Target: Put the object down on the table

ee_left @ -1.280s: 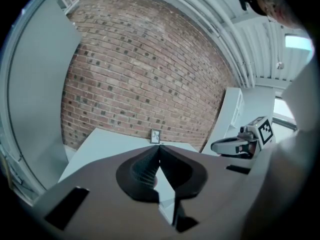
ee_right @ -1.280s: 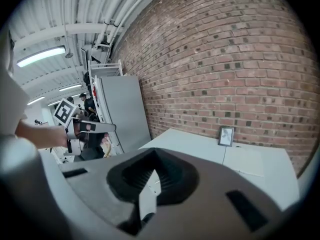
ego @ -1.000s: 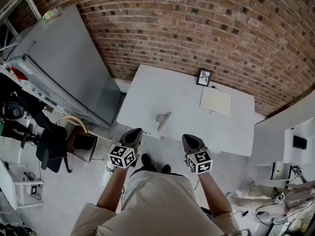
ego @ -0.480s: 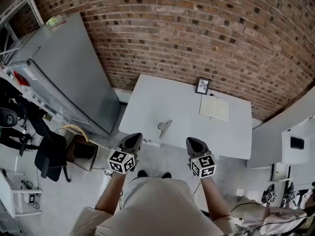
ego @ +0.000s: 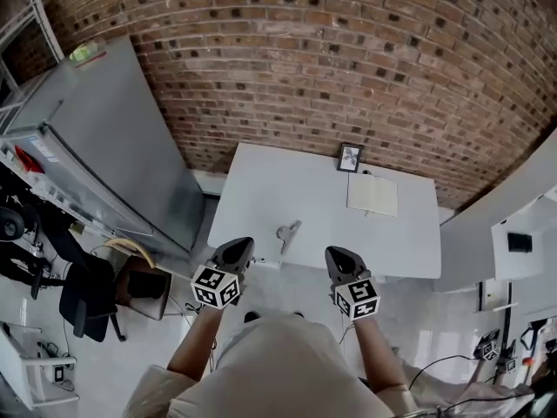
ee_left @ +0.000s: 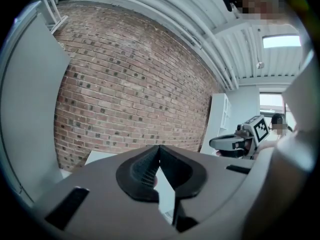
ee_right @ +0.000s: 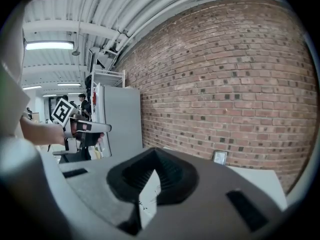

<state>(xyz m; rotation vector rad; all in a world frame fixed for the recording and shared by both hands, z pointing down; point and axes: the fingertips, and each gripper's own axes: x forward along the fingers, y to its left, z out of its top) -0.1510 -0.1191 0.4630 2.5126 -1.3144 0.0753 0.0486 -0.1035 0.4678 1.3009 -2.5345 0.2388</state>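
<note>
A small grey metal clip-like object (ego: 287, 233) lies on the white table (ego: 322, 177), close to its front edge. Neither gripper touches it. My left gripper (ego: 239, 245) hangs just short of that edge, left of the object, its jaws shut with nothing in them. My right gripper (ego: 336, 253) is level with it on the right, also shut and empty. In the left gripper view the jaws meet at the tip of the left gripper (ee_left: 159, 150); in the right gripper view the jaws of the right gripper (ee_right: 154, 153) do the same.
A picture frame (ego: 350, 157) and a cream notebook (ego: 372, 195) sit at the table's back right. A tall grey cabinet (ego: 96, 138) stands left of the table, with a black chair (ego: 87, 294) below it. A brick wall (ego: 348, 59) rises behind. White units (ego: 513, 225) stand at the right.
The table has slid away from my grippers as I back off. Both grippers stay shut and empty; the grey object still lies where it was.
</note>
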